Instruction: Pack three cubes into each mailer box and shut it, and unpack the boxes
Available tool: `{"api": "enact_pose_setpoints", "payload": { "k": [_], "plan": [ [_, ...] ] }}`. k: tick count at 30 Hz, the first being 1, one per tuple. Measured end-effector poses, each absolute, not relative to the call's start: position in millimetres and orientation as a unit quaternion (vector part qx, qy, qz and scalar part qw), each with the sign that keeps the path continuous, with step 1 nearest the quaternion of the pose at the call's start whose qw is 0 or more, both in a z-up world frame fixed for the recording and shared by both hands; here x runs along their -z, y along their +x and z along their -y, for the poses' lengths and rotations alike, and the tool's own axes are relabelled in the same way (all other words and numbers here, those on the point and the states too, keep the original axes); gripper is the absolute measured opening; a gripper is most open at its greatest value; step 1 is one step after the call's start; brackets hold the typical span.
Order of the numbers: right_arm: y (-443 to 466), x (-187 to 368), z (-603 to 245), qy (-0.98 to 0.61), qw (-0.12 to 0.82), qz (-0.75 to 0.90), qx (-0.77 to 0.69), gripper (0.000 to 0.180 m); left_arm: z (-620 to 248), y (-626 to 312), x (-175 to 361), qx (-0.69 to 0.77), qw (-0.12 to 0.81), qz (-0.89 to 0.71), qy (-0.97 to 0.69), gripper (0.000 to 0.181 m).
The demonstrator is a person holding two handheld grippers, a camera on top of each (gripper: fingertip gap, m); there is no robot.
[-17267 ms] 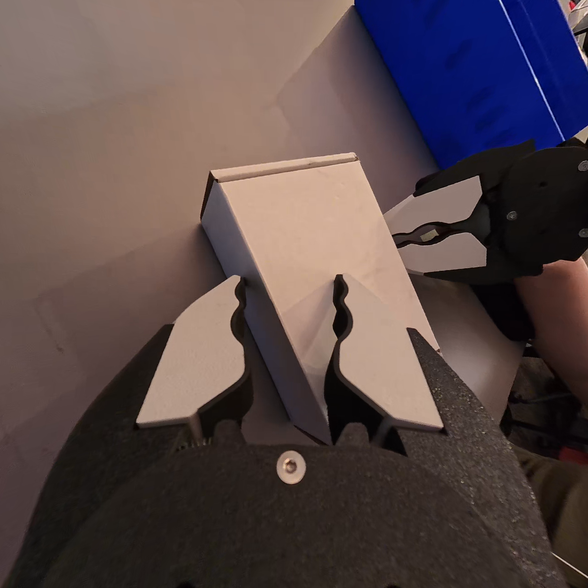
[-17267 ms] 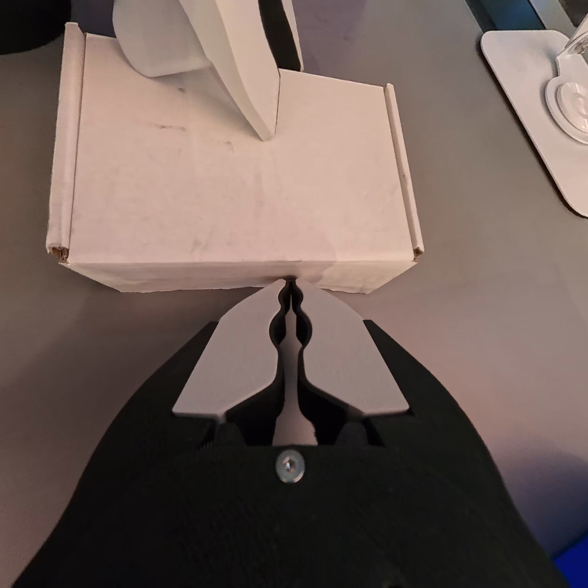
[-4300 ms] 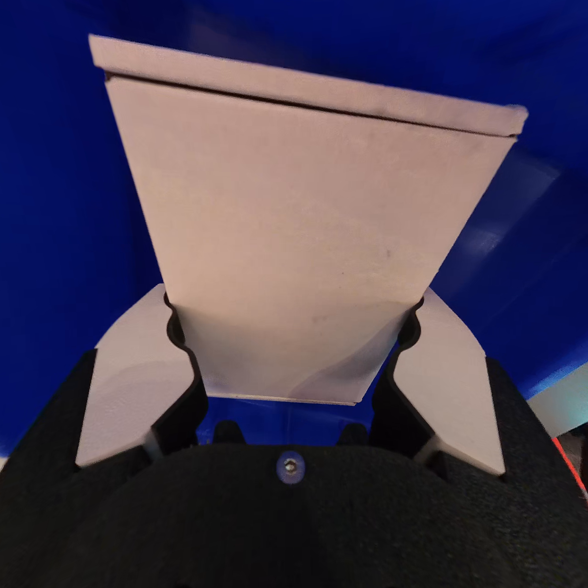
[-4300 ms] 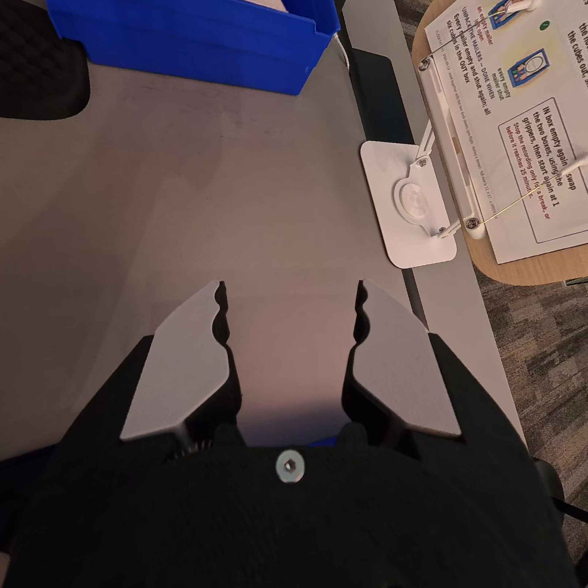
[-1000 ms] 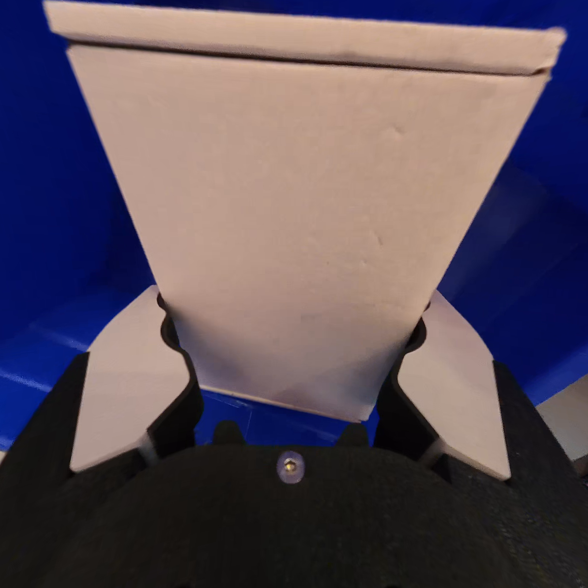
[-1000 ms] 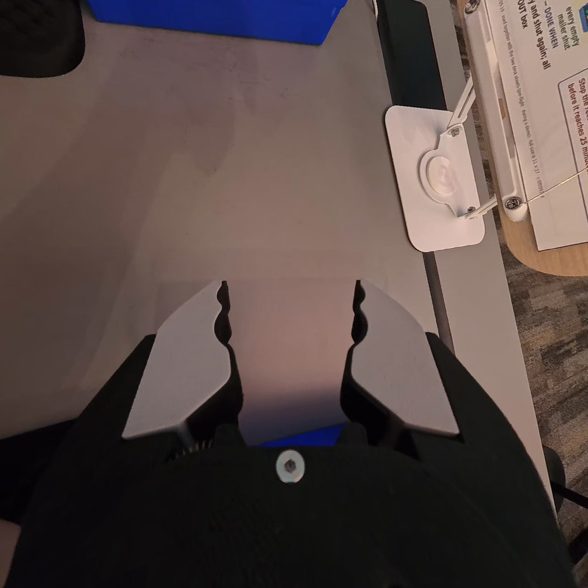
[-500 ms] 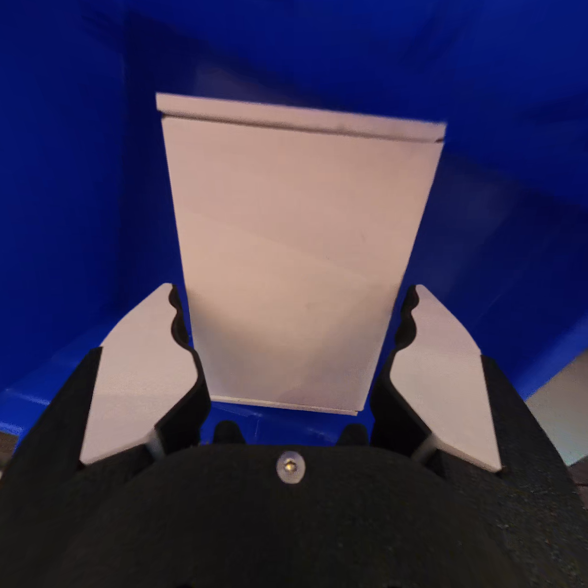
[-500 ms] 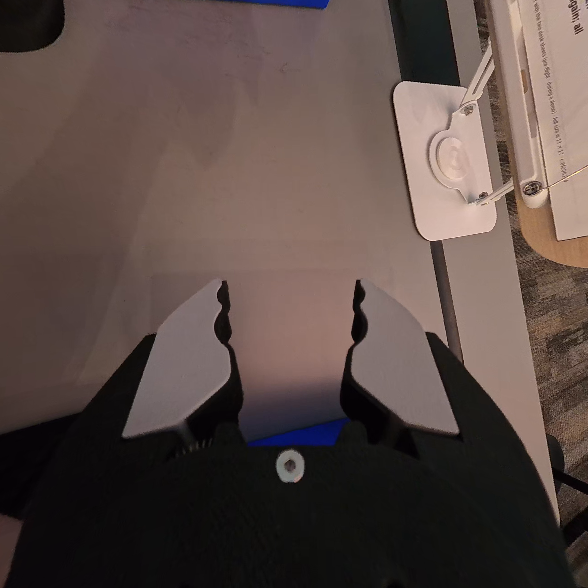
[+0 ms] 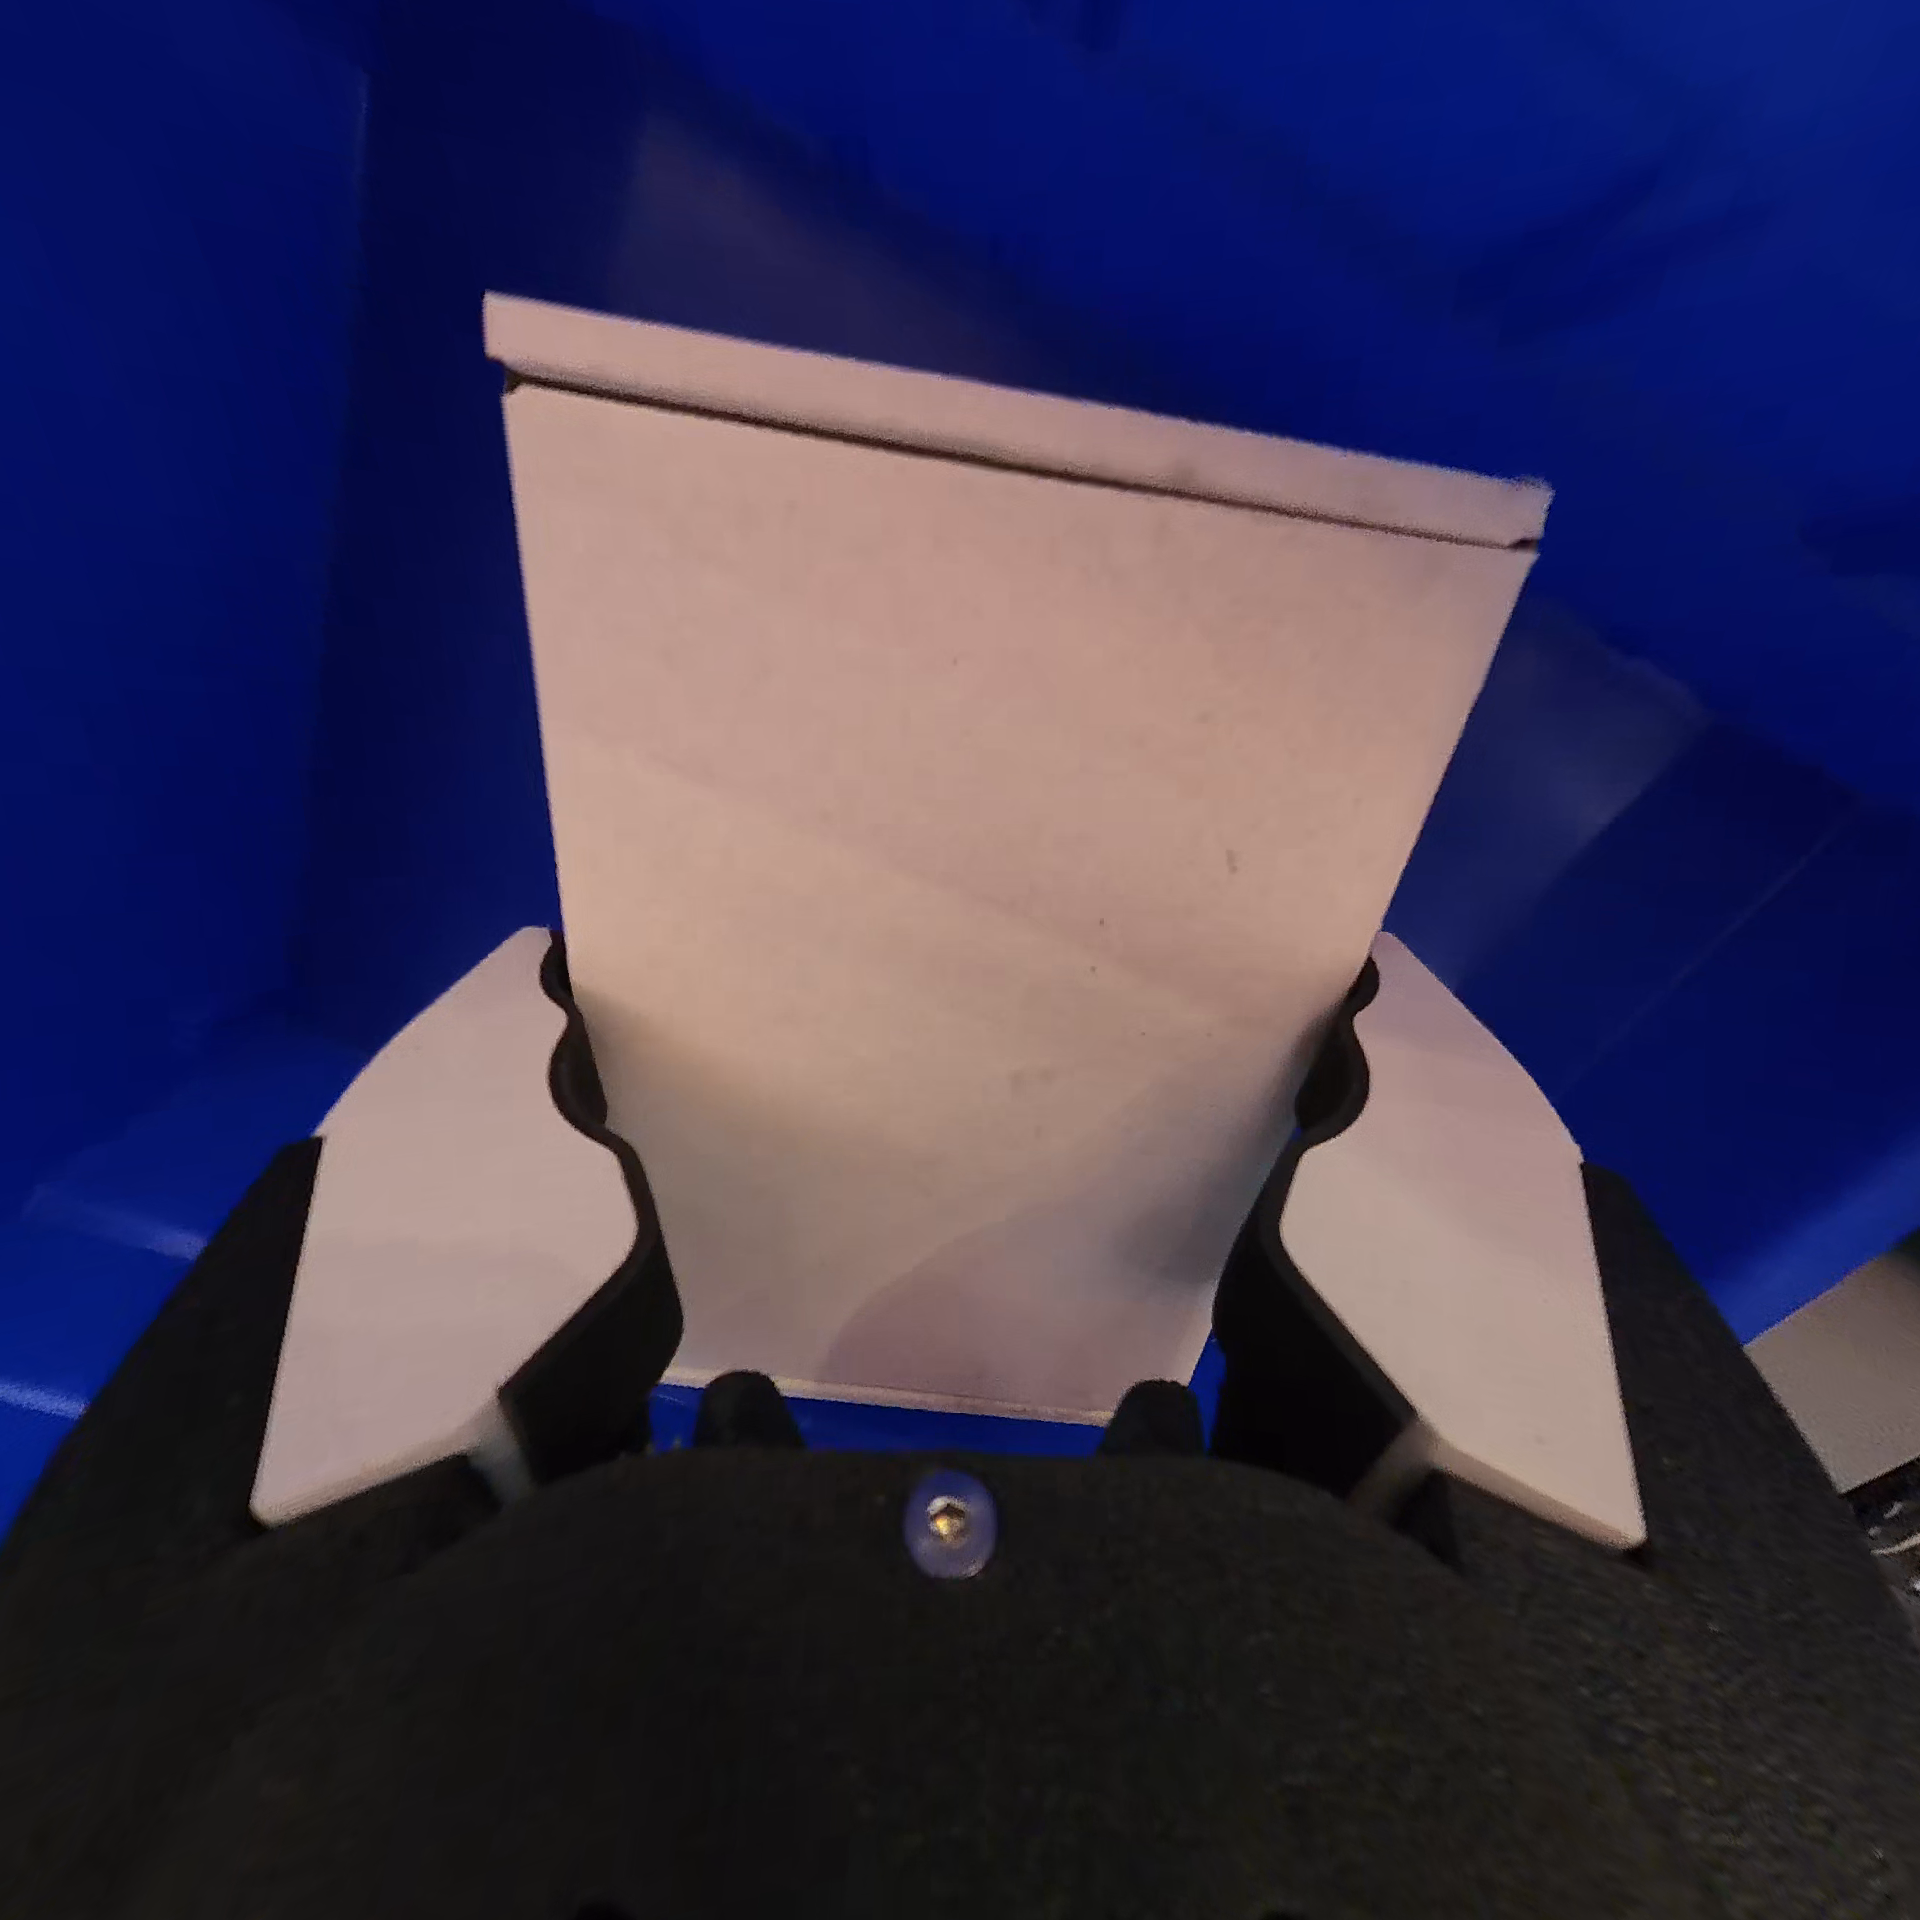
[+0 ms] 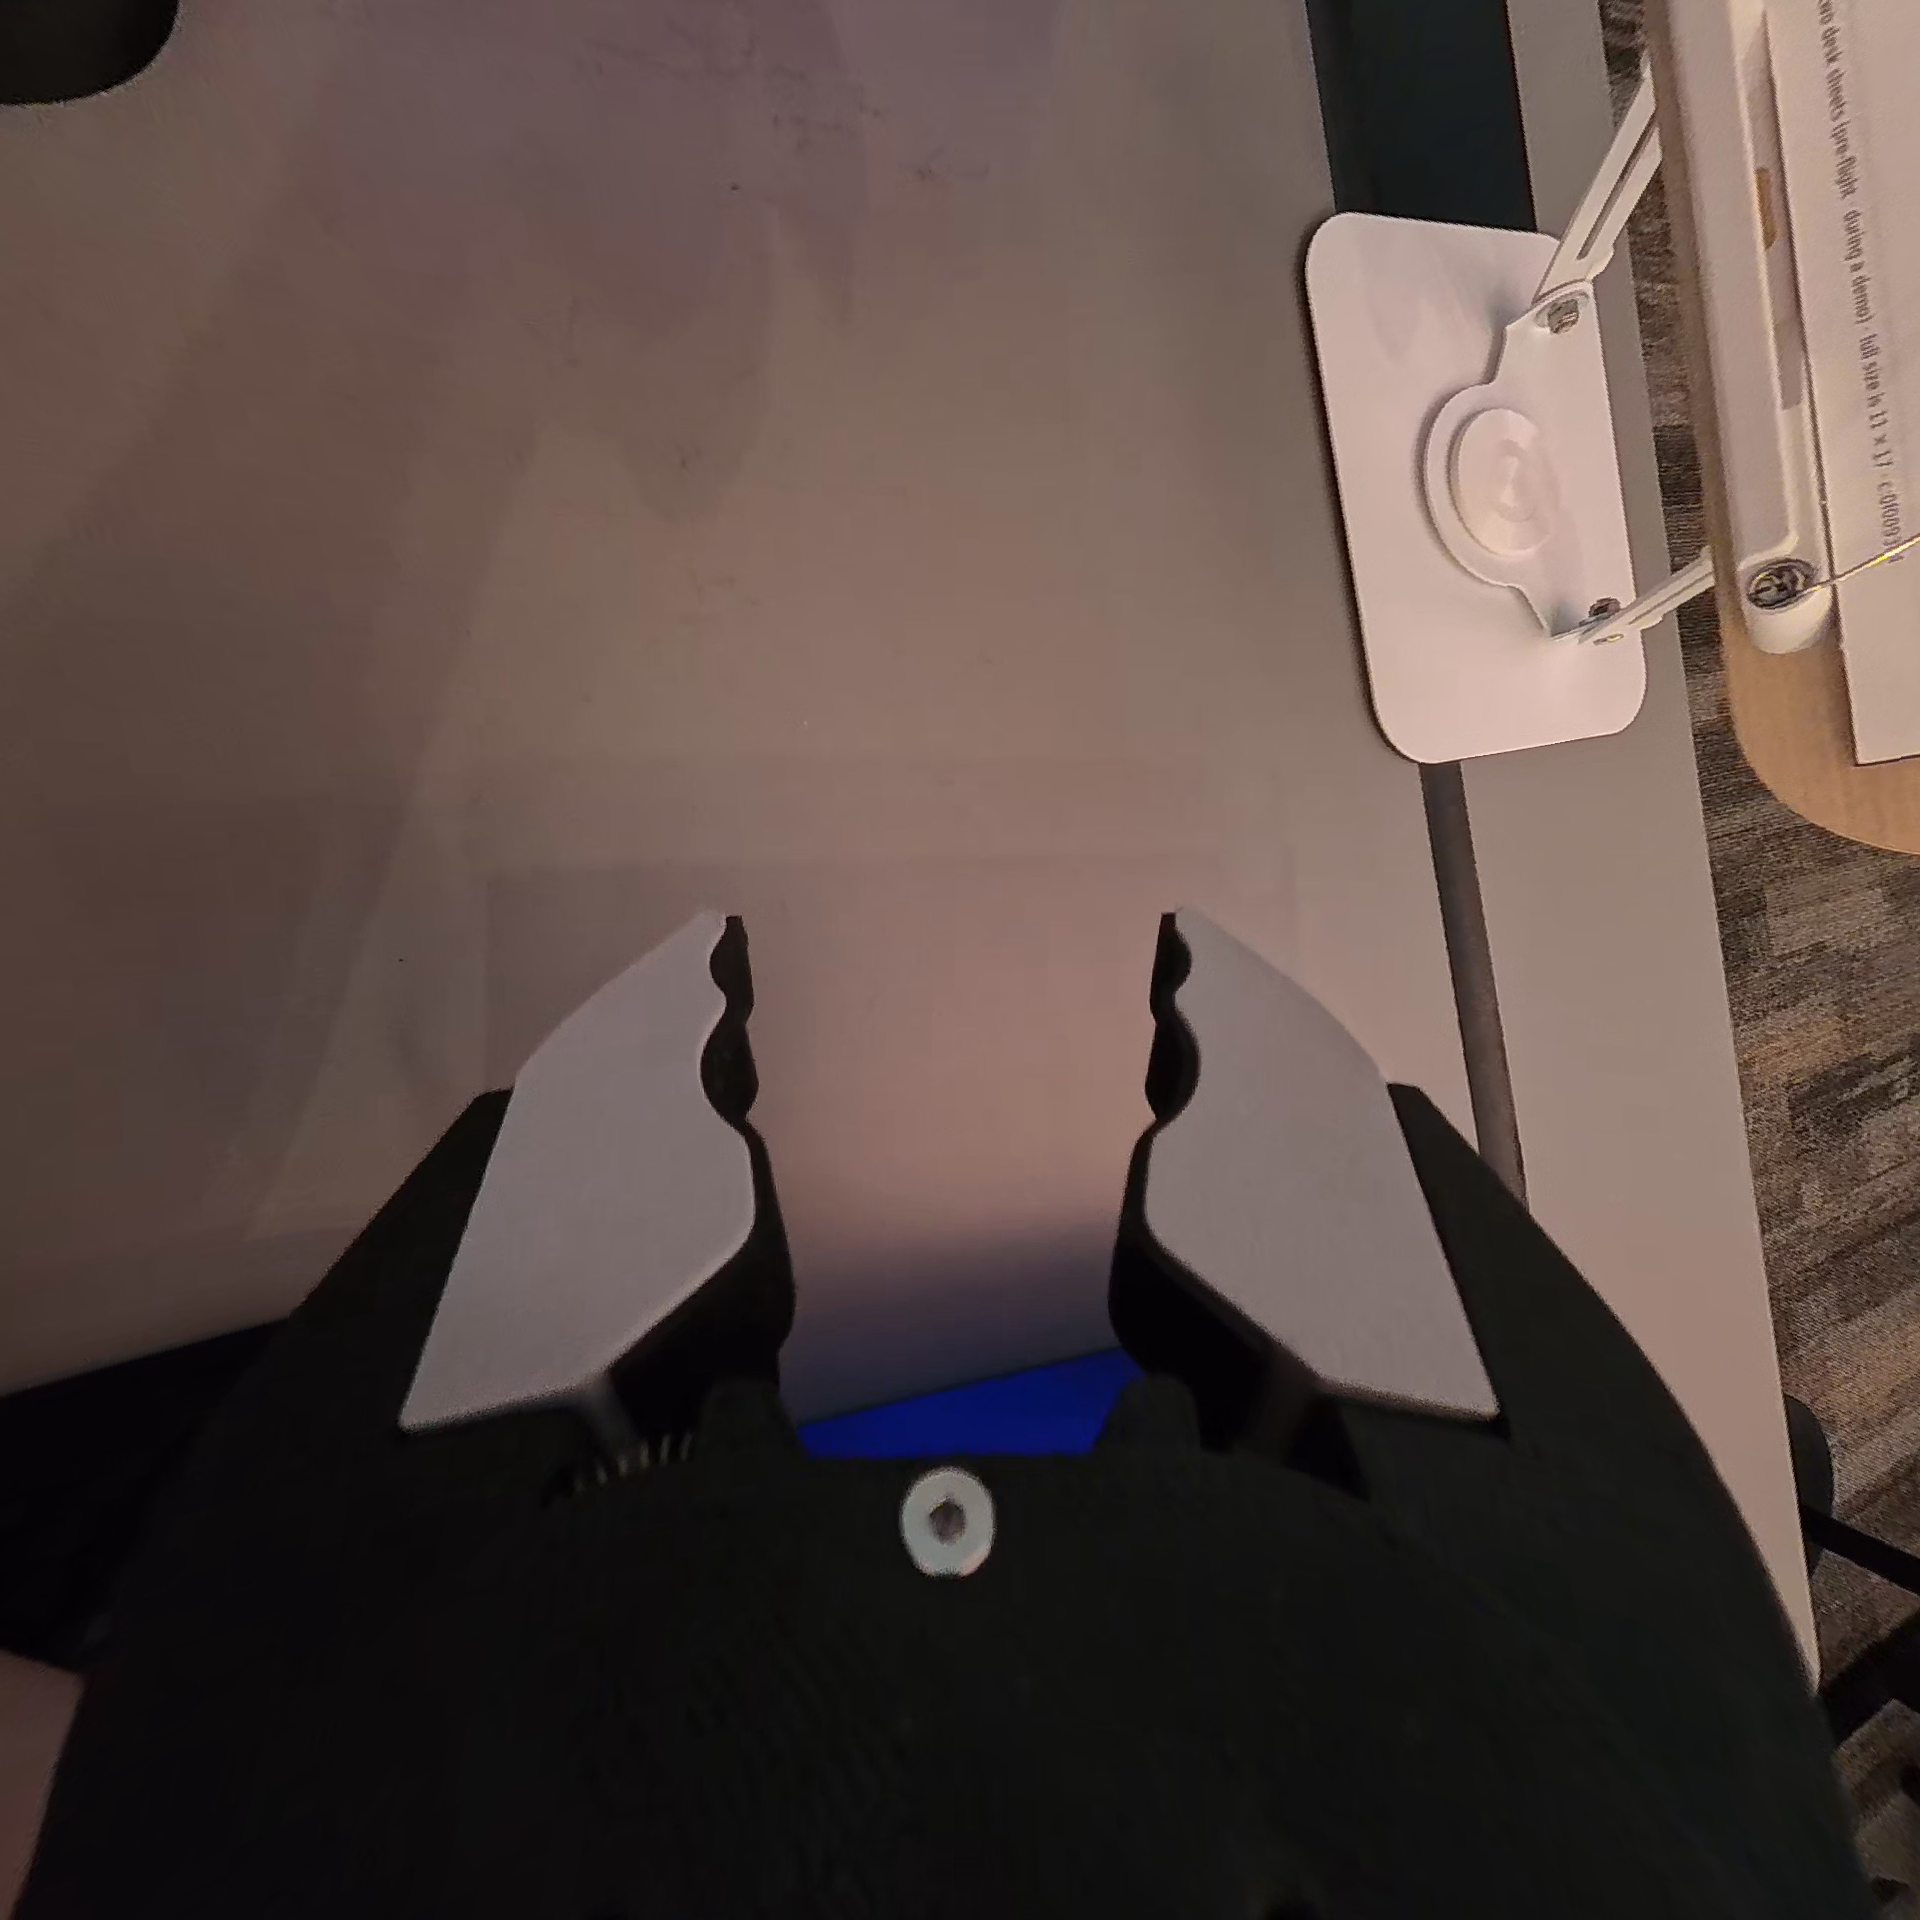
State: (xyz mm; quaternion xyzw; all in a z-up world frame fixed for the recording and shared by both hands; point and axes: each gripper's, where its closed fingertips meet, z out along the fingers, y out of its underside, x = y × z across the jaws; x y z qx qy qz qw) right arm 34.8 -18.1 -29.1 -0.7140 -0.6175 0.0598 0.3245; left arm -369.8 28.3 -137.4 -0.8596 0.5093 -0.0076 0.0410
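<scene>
In the left wrist view a shut white mailer box [image 9: 966, 810] sits between the fingers of my left gripper [image 9: 961, 945], inside a blue bin [image 9: 1143, 208]. Both fingers stand against the box's sides, and its far lid edge is slightly tilted. No cubes show. In the right wrist view my right gripper [image 10: 951, 925] is open and empty over the bare grey table [image 10: 727, 468]. A strip of a blue bin [image 10: 956, 1403] shows under its base.
Blue bin walls surround the box on all sides in the left wrist view. In the right wrist view a white stand base [image 10: 1455, 665] sits at the table's right edge, holding a printed sheet [image 10: 1860, 312] over a round wooden table [image 10: 1808, 810]. A black object [image 10: 62, 42] lies at the top left.
Half a second ago the box looked smaller and farther, with small gaps to the left fingers; now it fills the gap between them. The right gripper, still open, has drifted nearer across the table.
</scene>
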Motion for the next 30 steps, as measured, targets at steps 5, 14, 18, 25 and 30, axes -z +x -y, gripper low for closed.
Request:
{"api": "enact_pose_setpoints", "payload": {
  "k": [5,14,18,25,30],
  "plan": [
    [35,29,20,-0.713,0.324,0.619,-0.059,0.075,-28,-370,139,0.007,0.04,-0.508,-0.86,0.133],
    [36,31,20,-0.714,0.319,0.62,-0.057,0.074,-27,-374,143,0.01,0.038,-0.502,-0.864,0.142],
    [37,33,20,-0.716,0.314,0.621,-0.055,0.074,-26,-381,136,-0.016,0.034,-0.516,-0.856,0.134],
    [37,34,20,-0.717,0.31,0.622,-0.054,0.074,-15,-402,141,-0.029,-0.007,-0.512,-0.858,0.138],
    [37,37,21,-0.717,0.303,0.625,-0.054,0.074,-16,-400,142,-0.026,0.003,-0.511,-0.859,0.139]
  ]
}}
